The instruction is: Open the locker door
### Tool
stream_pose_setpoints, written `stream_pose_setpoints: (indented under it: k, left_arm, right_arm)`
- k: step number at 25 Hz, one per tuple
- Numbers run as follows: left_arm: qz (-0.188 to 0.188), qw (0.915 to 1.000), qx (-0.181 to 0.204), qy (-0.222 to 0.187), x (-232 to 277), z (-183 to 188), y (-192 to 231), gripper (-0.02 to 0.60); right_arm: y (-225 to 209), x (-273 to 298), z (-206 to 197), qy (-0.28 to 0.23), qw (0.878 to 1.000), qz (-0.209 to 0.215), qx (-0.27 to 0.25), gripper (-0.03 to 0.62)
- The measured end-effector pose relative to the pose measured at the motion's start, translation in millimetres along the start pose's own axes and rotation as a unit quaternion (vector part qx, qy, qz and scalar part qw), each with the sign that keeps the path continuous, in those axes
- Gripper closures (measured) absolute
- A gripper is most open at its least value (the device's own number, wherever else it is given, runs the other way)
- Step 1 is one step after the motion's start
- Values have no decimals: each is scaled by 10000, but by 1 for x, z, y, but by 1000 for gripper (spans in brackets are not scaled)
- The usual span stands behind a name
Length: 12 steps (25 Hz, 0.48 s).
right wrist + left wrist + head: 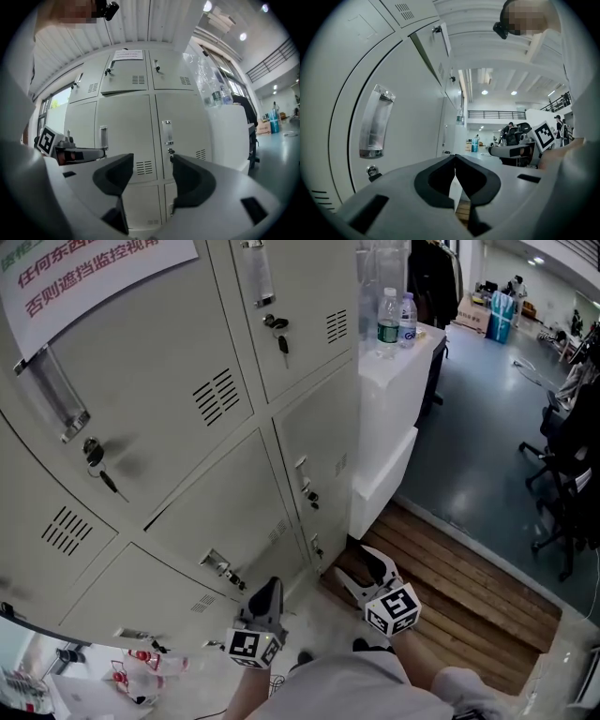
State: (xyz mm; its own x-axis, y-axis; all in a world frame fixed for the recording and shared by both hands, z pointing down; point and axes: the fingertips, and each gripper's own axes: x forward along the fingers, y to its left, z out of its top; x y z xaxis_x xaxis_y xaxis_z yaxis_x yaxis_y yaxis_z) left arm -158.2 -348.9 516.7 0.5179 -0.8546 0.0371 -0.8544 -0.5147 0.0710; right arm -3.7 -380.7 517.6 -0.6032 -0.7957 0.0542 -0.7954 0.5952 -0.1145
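Observation:
A bank of grey metal lockers (pixel 216 456) fills the left of the head view, all doors closed. Several have keys hanging in their locks, such as the key (pixel 281 334). My left gripper (pixel 270 585) is low beside the bottom lockers, its jaws shut and empty. In the left gripper view that gripper (pixel 454 159) points along a door with a clear handle (pixel 375 122) and a lock (pixel 371 171). My right gripper (pixel 361 566) is open and holds nothing. In its own view, the right gripper (pixel 152 164) faces a closed door (pixel 180 136) with a handle (pixel 166 132) and a lock (pixel 171 151).
A white cabinet (pixel 394 381) stands against the lockers' right end, with two water bottles (pixel 387 320) on top. Wooden planks (pixel 459 596) lie underfoot, then blue-grey floor. Office chairs (pixel 562 474) stand at the right. A paper sign (pixel 84 277) hangs on an upper door.

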Motion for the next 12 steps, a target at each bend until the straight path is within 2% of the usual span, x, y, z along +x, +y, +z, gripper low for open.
stream_pose_setpoints:
  k: [12]
  left_arm:
    - [52, 9999, -122, 77, -4, -9, -2, 572]
  right_arm:
    - [-15, 70, 34, -146, 9988, 273, -373, 362]
